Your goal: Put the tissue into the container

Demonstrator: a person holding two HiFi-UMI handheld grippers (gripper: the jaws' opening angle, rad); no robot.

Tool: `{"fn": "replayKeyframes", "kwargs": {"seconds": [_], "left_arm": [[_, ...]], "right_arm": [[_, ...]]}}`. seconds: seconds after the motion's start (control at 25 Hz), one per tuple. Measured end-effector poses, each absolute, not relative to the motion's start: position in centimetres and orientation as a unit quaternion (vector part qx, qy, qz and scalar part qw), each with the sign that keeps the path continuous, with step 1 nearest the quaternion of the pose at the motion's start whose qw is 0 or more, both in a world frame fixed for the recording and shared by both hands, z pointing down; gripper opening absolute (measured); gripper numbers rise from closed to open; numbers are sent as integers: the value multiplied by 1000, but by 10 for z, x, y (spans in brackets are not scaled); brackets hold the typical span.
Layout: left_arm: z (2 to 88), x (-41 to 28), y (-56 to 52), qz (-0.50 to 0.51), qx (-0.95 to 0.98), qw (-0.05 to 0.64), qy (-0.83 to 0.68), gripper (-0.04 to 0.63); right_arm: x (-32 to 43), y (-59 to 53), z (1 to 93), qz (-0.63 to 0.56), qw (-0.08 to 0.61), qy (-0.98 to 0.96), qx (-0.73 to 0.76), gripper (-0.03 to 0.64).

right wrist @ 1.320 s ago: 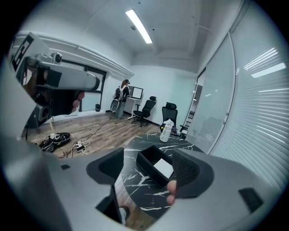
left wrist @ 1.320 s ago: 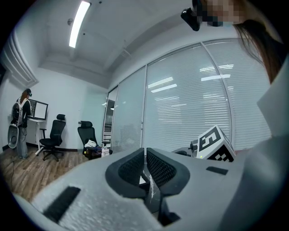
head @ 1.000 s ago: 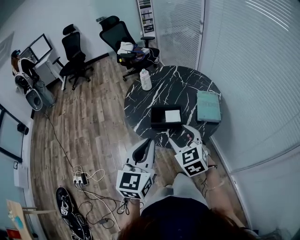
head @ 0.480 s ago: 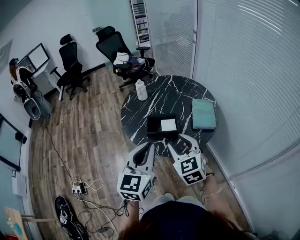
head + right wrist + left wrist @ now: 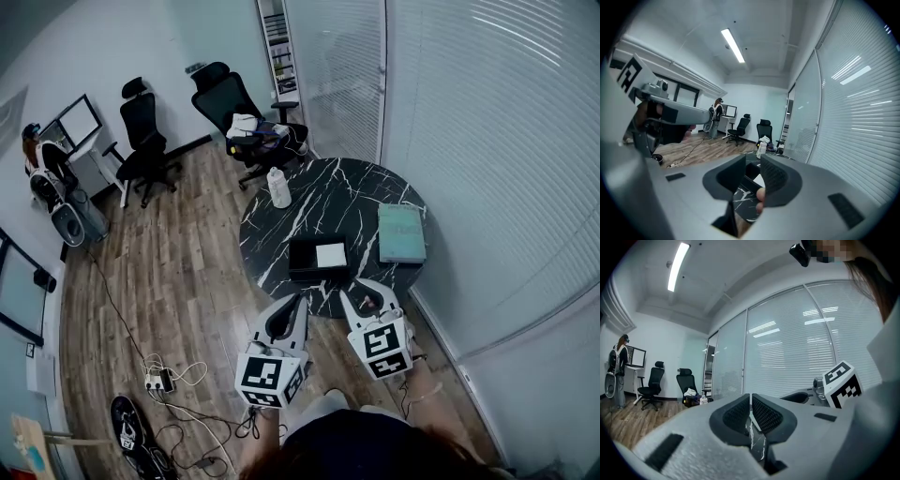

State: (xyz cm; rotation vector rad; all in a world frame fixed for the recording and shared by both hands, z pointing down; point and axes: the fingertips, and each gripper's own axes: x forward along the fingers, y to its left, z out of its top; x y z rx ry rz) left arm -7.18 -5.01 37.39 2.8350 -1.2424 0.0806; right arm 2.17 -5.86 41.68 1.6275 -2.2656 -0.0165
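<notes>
Black marble desk (image 5: 361, 192), black container (image 5: 302, 266) on it with the white tissue (image 5: 330, 255) inside, left hand-held gripper (image 5: 298, 302) at the near edge, jaws together, right hand-held gripper (image 5: 361, 292) beside, jaws just closing, slightly apart, empty

This is looking like an office: two black swivel chairs (image 5: 145, 131) are standing on wood-plank flooring (image 5: 178, 272) near a desk (image 5: 94, 142) carrying a monitor (image 5: 80, 97), slatted blinds (image 5: 487, 141) are covering glass partition walls (image 5: 333, 75), and a strip light (image 5: 732, 45) is glowing above a round marble worktop (image 5: 352, 192).
</notes>
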Motion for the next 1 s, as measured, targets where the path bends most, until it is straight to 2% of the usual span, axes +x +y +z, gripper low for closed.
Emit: {"fn": "replayKeyframes", "kwargs": {"seconds": [0.12,0.32,1.0], "left_arm": [[372,-70,-43,27,914,18,-405,38],[367,-66,-28,23,912,18,-409,38],[359,-58,24,22,910,13,-415,38]], "right_arm": [[25,-51,411,-4,167,-801,575,110],[32,-34,395,-19,150,-797,585,43],[54,20,376,4,87,-784,615,25]]}}
